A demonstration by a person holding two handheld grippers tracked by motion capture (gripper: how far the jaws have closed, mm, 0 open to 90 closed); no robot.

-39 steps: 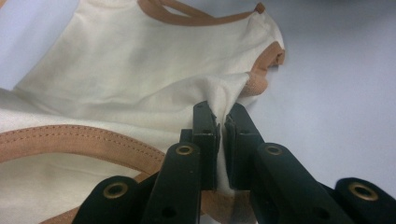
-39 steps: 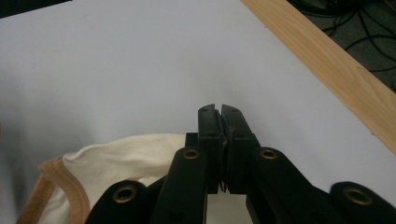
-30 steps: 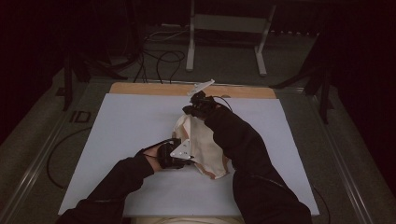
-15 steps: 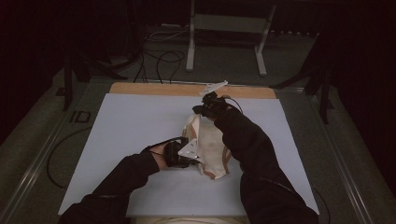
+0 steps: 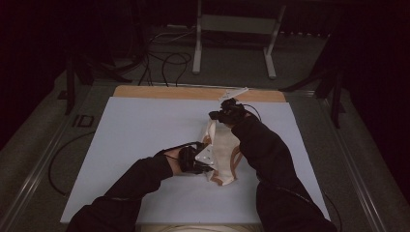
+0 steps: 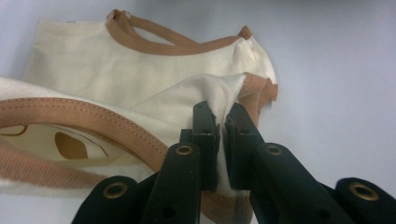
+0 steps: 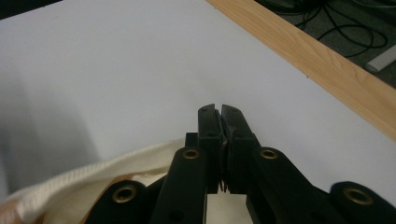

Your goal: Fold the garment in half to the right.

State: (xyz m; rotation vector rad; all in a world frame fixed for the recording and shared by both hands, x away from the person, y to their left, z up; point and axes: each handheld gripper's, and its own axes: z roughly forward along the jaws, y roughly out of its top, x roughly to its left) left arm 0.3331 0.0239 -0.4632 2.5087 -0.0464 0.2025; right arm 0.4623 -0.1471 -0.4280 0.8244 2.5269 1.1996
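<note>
Dark room all around, with a pale lavender-white mat covering the table and pretty much everything sitting on it. Using the cream cotton garment with tan ribbed trim as the landmark: it's lying crumpled on the mat, a bit right of the mat's middle, stretched out lengthwise away from the person.

At the garment's near end, the left gripper is coming in from the left side, held by a hand in a black sleeve. In the left gripper view its two black jaws are pinching a bunched fold of the cream fabric right next to a tan hem, so it's clamped on the cloth, not gaping. Beyond that pinch the rest of the garment is lying flat, with a tan neckline loop at its far edge.

At the garment's far end, the right gripper is sitting at the top edge of the cloth, the arm lying over the garment's right side. In the right gripper view the jaws are pressed nearly together with a thin bit of fabric edge squeezed between them, and a cream rolled hem is trailing off below to the left.

Past the garment, a light wooden strip is running along the mat's far edge. Further behind, black cables and a grey metal stand are sitting on the floor.
</note>
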